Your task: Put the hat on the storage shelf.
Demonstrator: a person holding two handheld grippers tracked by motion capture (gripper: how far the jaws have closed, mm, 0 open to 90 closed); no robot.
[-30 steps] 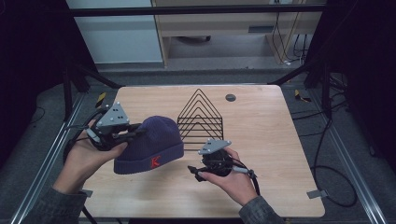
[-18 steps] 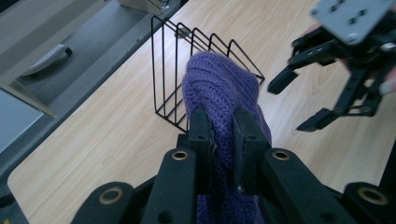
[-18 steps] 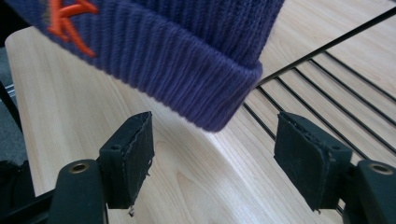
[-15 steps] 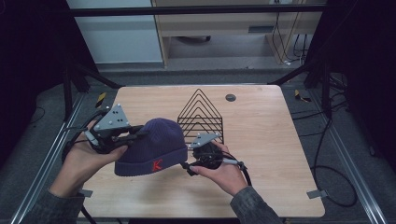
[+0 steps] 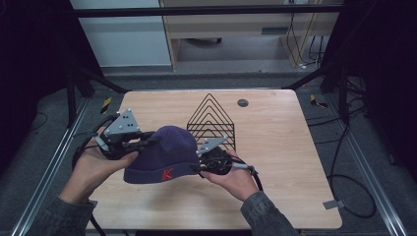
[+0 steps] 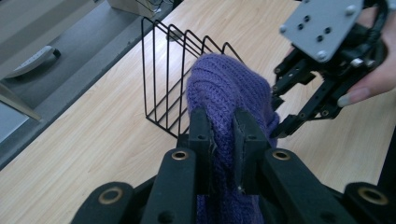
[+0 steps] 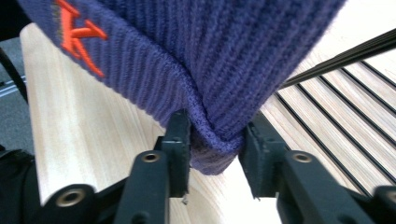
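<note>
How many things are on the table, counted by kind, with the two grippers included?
Knit hat: 1
Wire rack: 1
Small dark round disc: 1
Grippers: 2, left gripper and right gripper, both clamped on the hat
Total: 5

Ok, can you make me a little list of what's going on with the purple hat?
hat: purple knit beanie with a red K, held up over the wooden table
left hand-held gripper: shut on the hat's knit
right hand-held gripper: jaws just closed, pinching the hat's folded brim
behind the hat: black wire rack, standing on the table
far edge of table: small dark round thing, too small to tell
</note>
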